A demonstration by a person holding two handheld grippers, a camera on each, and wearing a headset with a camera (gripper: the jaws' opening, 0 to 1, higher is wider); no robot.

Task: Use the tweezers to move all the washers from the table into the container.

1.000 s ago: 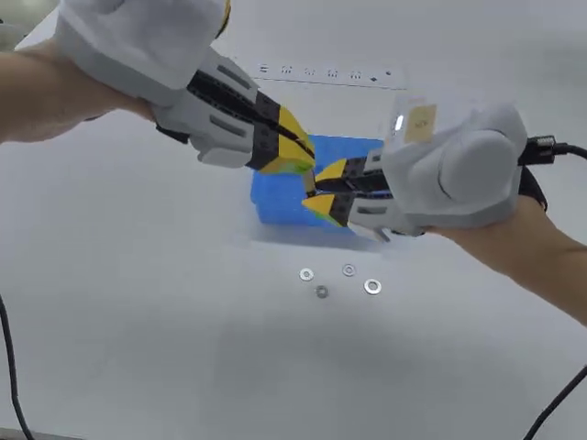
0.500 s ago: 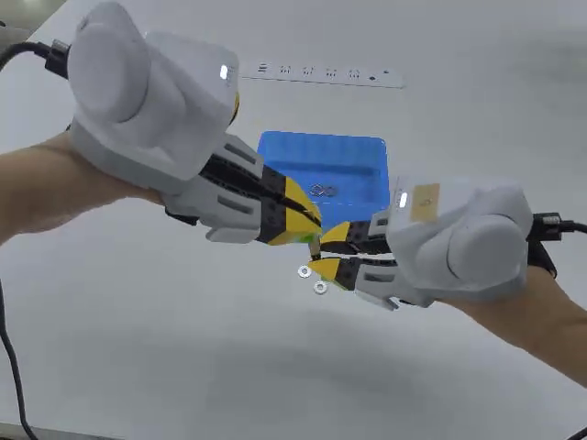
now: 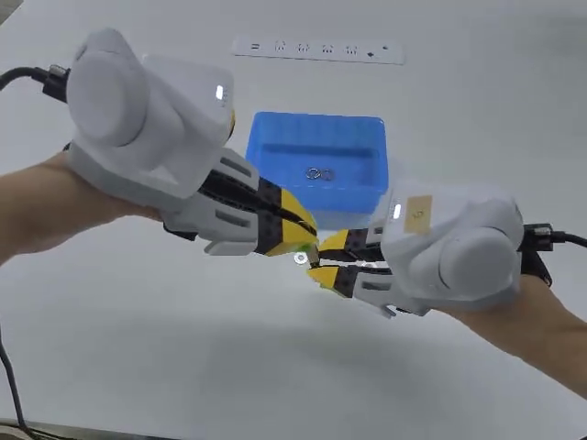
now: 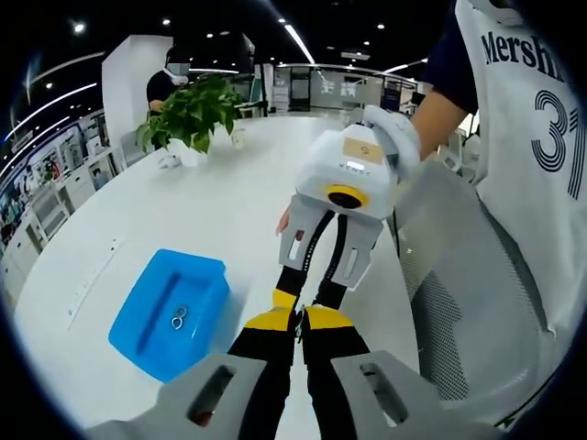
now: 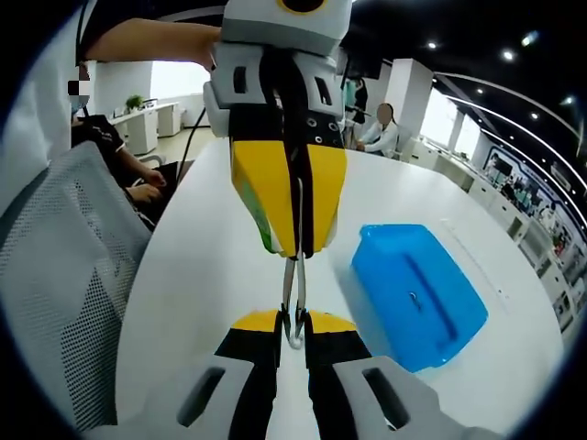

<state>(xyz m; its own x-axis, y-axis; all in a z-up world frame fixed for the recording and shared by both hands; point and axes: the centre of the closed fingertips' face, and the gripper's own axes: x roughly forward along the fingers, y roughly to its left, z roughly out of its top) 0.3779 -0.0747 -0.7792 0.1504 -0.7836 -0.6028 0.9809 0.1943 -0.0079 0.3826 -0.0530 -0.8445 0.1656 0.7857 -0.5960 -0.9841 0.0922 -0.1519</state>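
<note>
My left gripper point(image 3: 307, 240) and right gripper point(image 3: 321, 264) meet tip to tip low over the white table point(image 3: 183, 348), in front of the blue container point(image 3: 316, 147). Thin metal tweezers point(image 5: 293, 293) run from the left gripper's point(image 5: 289, 247) yellow jaws down into my right gripper's point(image 5: 293, 325) jaws; both look shut on them. One washer point(image 3: 300, 258) peeks out on the table between the tips; other loose washers are hidden beneath the grippers. Two washers point(image 3: 318, 174) lie inside the container point(image 4: 170, 312). In the left gripper view, my left gripper point(image 4: 298, 321) faces the right one.
A white power strip point(image 3: 316, 50) lies at the table's far edge behind the container. A grey mesh chair point(image 5: 64, 275) stands beside the table. A potted plant point(image 4: 193, 110) sits at the far end, and people are seated in the background.
Both grippers, tips still together, have come from over the container toward me and down over the loose washers, which they now cover. The head camera has also shifted.
</note>
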